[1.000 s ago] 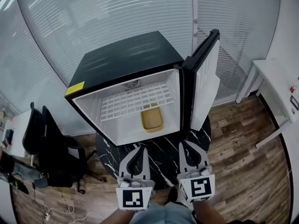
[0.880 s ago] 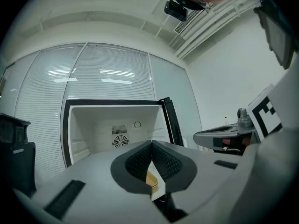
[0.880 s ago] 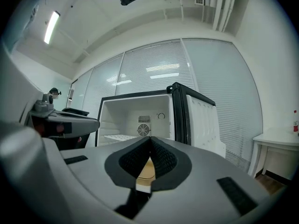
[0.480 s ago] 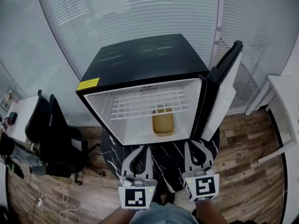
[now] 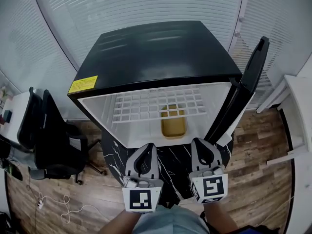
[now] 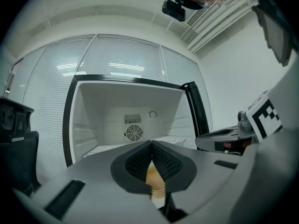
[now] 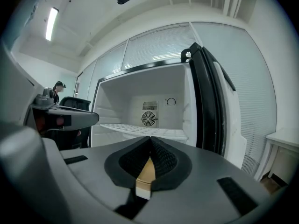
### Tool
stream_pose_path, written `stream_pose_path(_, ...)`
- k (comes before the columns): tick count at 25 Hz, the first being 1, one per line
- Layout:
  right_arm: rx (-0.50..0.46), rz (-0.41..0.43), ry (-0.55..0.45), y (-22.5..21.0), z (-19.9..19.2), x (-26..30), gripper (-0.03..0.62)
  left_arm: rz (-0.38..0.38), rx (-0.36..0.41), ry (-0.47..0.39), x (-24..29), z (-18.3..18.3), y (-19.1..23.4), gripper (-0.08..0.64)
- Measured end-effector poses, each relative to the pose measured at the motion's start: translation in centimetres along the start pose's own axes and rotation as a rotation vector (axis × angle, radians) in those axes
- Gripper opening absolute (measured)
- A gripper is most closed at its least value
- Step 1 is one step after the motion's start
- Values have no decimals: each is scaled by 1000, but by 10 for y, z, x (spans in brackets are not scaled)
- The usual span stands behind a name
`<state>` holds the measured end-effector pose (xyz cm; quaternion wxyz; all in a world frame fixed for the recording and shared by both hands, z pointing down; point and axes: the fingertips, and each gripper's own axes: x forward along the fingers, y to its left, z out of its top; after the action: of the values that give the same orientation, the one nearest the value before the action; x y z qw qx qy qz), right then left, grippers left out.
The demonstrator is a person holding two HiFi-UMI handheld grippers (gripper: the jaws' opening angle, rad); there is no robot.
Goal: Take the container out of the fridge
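A black mini fridge stands with its door swung wide to the right. Inside, a tan open container rests on the white floor below the wire shelf, right of centre. My left gripper and right gripper hover side by side just before the fridge's front edge, both shut with nothing between the fingers. In the left gripper view the container peeks out under the left gripper. Beneath the right gripper in the right gripper view, the container shows too.
The fridge sits on a round black marble table. A black office chair stands at the left, with cables on the wooden floor. A white table is at the right. Glass walls with blinds run behind.
The fridge has grown larger and shifted in the head view as I drew nearer. Both grippers stay shut and sit closer to the fridge opening.
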<state>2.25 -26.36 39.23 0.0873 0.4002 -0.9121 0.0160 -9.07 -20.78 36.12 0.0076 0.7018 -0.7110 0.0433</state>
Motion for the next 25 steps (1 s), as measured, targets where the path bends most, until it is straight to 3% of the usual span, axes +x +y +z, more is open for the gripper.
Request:
stream_pose_path(17,71,-84,197,-18,-80,81,14,-36,-64,150,57,-69,34,14)
stream_pose_path(25,108,-103,259,-29,-110,109,48,-46,-61,181,72,-82,37,14)
